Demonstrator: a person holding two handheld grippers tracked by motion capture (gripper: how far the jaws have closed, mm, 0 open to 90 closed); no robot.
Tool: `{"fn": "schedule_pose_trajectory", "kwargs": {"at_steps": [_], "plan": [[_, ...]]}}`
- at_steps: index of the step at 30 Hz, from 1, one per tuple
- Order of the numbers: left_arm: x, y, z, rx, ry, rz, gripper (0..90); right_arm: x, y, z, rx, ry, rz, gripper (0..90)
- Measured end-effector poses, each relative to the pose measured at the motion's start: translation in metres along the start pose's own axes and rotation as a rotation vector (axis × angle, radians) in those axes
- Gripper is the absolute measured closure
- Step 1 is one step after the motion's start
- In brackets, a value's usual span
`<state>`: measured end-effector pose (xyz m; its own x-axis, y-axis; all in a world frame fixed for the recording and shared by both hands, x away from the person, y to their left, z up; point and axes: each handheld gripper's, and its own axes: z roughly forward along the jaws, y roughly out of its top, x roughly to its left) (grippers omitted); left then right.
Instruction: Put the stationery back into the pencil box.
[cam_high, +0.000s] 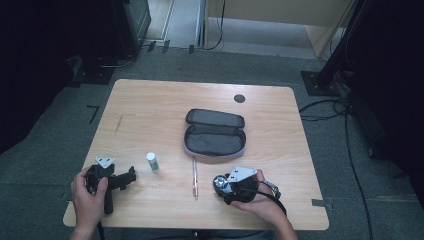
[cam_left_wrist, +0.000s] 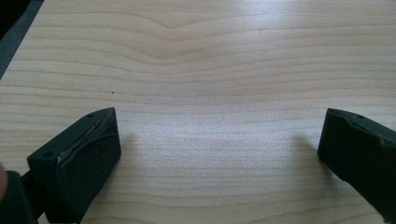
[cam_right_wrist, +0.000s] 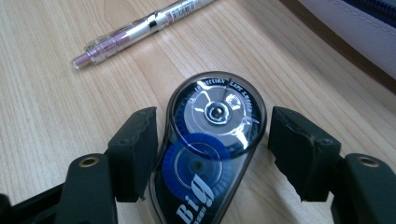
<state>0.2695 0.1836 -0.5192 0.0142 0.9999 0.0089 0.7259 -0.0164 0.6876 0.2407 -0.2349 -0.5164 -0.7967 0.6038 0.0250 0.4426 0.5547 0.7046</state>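
Note:
A dark, see-through correction tape dispenser (cam_right_wrist: 205, 163) with a blue wheel lies flat on the wooden table (cam_high: 150, 110) near the front right. My right gripper (cam_right_wrist: 212, 126) straddles it, one jaw on each side. The left jaw sits close against the case and a thin gap shows at the right jaw. In the high view the dispenser (cam_high: 220, 184) pokes out to the left of the right gripper (cam_high: 223, 189), which a hand holds low over the table. My left gripper (cam_high: 131, 176) rests at the front left, open over bare wood (cam_left_wrist: 219, 149).
An open grey pencil case (cam_high: 215, 132) lies mid-table, its edge at the right gripper view's top right (cam_right_wrist: 355, 32). A clear pen (cam_high: 195, 177) (cam_right_wrist: 140, 25) lies just left of the dispenser. A small white glue stick (cam_high: 153, 161) stands right of the left gripper. A dark round grommet (cam_high: 239, 98) is at the back.

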Motion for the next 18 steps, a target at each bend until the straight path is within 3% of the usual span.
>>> {"fn": "schedule_pose_trajectory", "kwargs": {"at_steps": [3,6,12,18], "plan": [[-0.0001,0.0000,0.0001,-0.001,0.000,0.000,0.0,0.0008,-0.0008,0.0011,-0.013,-0.010,0.006,32.2],[-0.0002,0.0000,0.0000,-0.001,0.000,0.001,0.0,0.0021,-0.0012,0.0046,-0.023,-0.029,0.026,21.9],[-0.0002,0.0000,-0.0001,0.001,-0.001,0.003,0.0,-0.0030,-0.0009,0.0039,-0.038,-0.045,0.040,33.8],[-0.0002,0.0000,-0.0001,0.001,-0.001,0.003,0.0,-0.0035,-0.0010,0.0041,-0.040,-0.055,0.050,32.6]]}}
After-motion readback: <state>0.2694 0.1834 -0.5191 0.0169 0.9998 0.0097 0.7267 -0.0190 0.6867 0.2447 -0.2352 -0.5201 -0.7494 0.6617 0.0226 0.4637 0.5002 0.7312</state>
